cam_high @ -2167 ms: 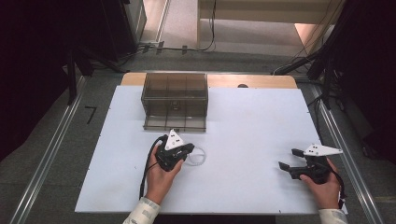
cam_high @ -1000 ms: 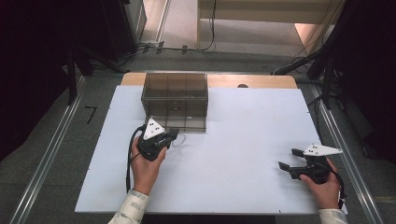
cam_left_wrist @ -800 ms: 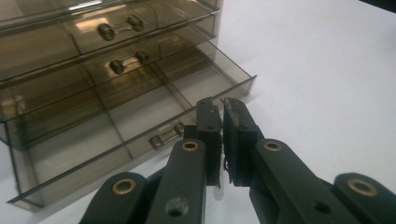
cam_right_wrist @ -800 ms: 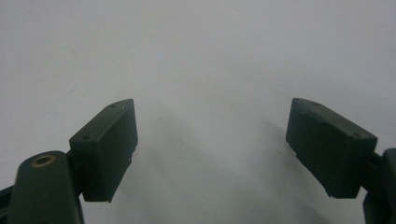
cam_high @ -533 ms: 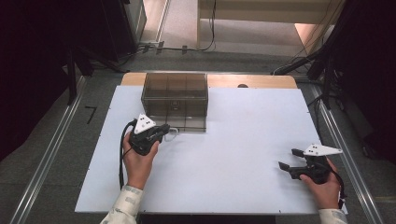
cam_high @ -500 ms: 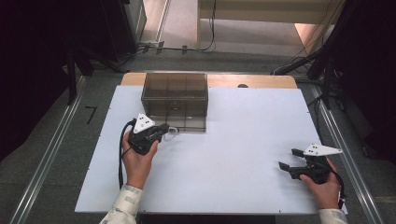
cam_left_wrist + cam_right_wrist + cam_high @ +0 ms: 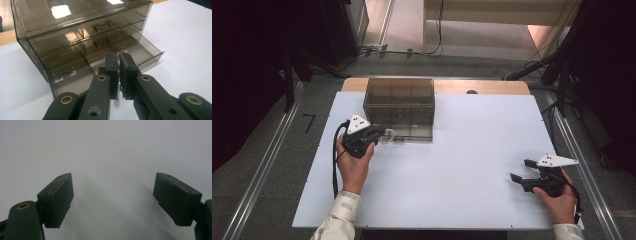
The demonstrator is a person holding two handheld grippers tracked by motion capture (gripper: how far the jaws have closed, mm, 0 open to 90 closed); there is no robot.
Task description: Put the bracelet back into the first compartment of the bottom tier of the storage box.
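Note:
A smoky see-through drawer unit point(image 7: 399, 100) point(image 7: 75, 32) stands at the table's far middle. Its bottom drawer point(image 7: 412, 133) point(image 7: 140, 51) is pulled out. My left gripper point(image 7: 385, 134) point(image 7: 119, 58) hovers at the open drawer's left front corner, its jaws pinched on a small clear plastic piece point(image 7: 388, 136) point(image 7: 116, 102). Most of that piece is hidden between the pads. My right gripper point(image 7: 519, 169) point(image 7: 112, 197) rests low over the white tabletop at the near right, open, with nothing between its jaws.
A white sheet point(image 7: 472, 150) covers the table, with a wooden strip point(image 7: 482, 87) behind it. Metal rails point(image 7: 267, 160) run along both sides. Dark equipment and cables lie on the floor beyond the far edge.
My left gripper has carried the clear piece from the table's middle up and left to the drawer unit's open bottom drawer. The right gripper has stayed put.

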